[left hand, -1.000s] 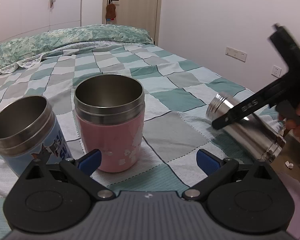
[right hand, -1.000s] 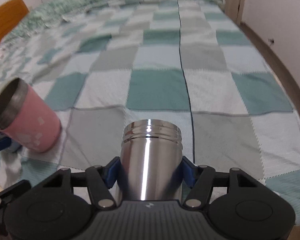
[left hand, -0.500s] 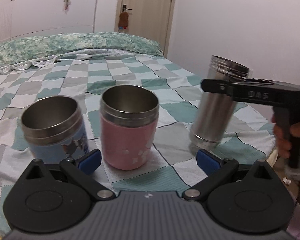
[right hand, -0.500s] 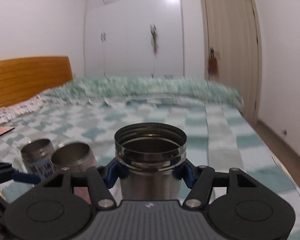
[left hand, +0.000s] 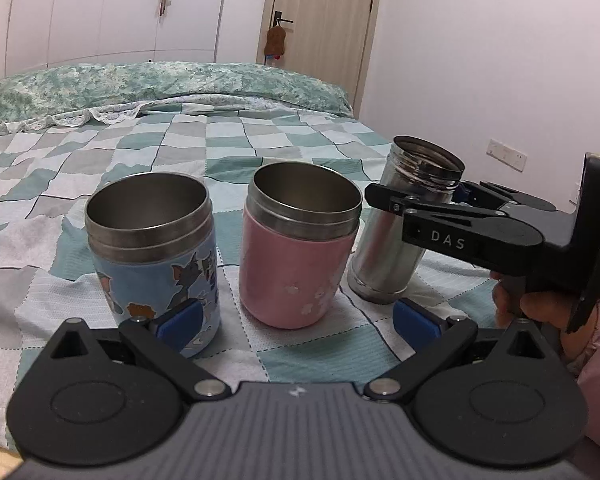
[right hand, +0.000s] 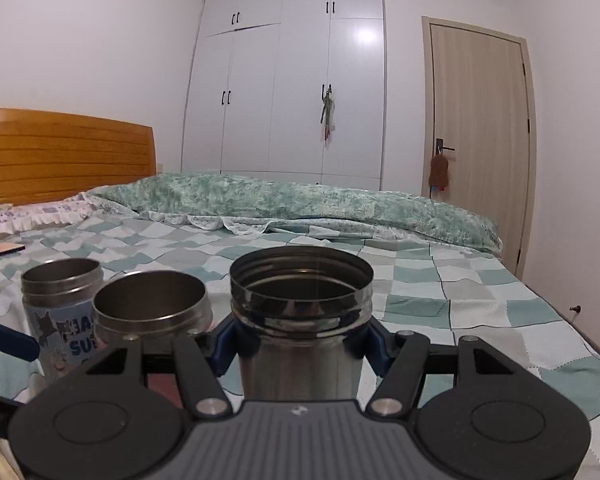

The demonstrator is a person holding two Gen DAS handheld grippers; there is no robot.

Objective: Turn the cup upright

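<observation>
Standing upright at centre right of the left view: steel cup (left hand: 404, 236), rigid, slick, likely light. Gripping it just under the threaded rim: right gripper (right hand: 300, 344). Idling at lower frame, jaws spread, empty: left gripper (left hand: 296, 320).

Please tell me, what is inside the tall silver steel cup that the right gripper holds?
The tall silver steel cup, clamped by the right gripper, shows only dark, shiny inner wall below its threaded rim. Nothing is visible inside, but the bottom is hidden from both cameras.
</observation>
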